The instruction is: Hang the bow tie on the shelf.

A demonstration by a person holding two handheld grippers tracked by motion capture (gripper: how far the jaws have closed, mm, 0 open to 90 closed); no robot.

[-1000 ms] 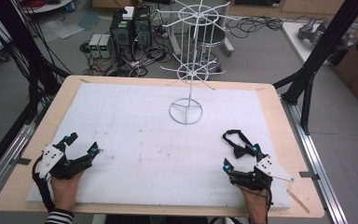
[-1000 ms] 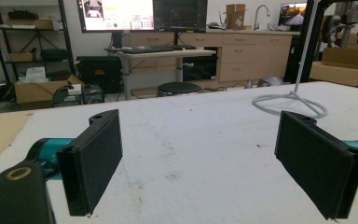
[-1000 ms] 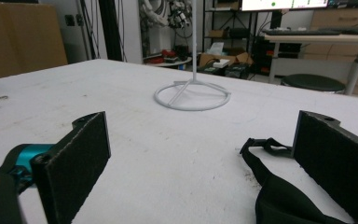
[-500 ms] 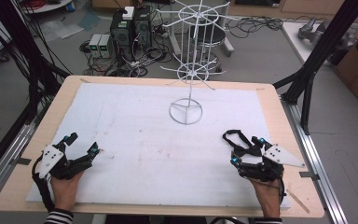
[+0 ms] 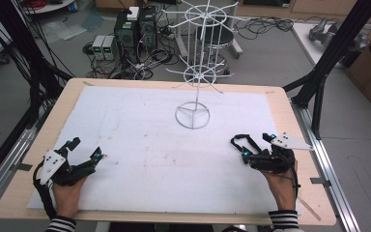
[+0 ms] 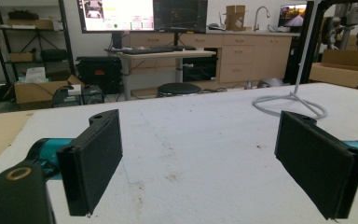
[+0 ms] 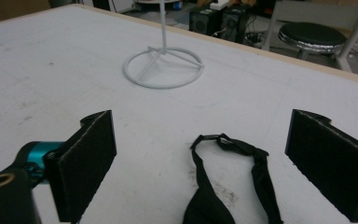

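A black strap (image 5: 243, 140) lies looped on the white mat (image 5: 140, 125) near the right edge. My right gripper (image 5: 257, 145) hovers just over it. In the right gripper view the strap (image 7: 228, 172) lies between and below the pads (image 7: 86, 158), which stand wide apart and do not touch it. These jaws have just been closing a little, and the gripper is still open. My left gripper (image 5: 85, 148) rests open at the mat's near left, with nothing between its pads (image 6: 93, 158). A white wire rack's base ring (image 5: 192, 115) stands at the far middle.
The wire rack (image 5: 204, 43) rises tall above its ring at the far edge. Bare wooden table rim (image 5: 24, 193) surrounds the mat. Black frame posts (image 5: 328, 63) stand off the right corner. Computers and cables sit on the floor beyond.
My right hand has lifted and drifted away from the near edge, slightly to the right, while the strap stays on the mat. The left gripper has not moved.
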